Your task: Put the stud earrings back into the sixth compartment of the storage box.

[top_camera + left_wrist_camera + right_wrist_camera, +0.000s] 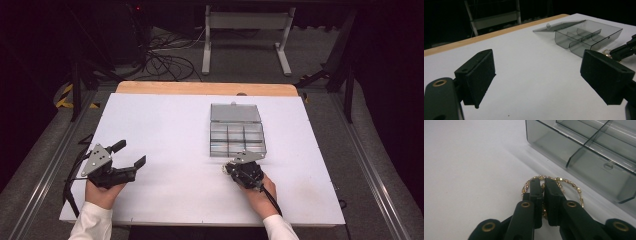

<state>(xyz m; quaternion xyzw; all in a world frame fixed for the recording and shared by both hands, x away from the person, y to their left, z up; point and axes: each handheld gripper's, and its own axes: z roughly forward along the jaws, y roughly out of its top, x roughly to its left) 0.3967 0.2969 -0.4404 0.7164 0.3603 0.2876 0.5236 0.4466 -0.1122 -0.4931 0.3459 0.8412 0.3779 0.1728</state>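
White table (165,130), dark room behind. Left gripper (131,154): jaws wide, nothing between them. Right gripper (543,185): jaws clamped on a gold beaded bracelet (570,184) lying just beside the box (235,131). Bracelet likely light, limp, slippery; best pinched across its strand. Open box: its compartments look bare.

I see a white surface (165,130) with a bare wooden strip (205,88) along its far edge. Beyond it, on the grey floor (250,55), stands a white metal frame (246,35), and a tangle of black cables (167,60) lies left of it. Yellow-and-black tape (64,96) marks the floor at the far left.
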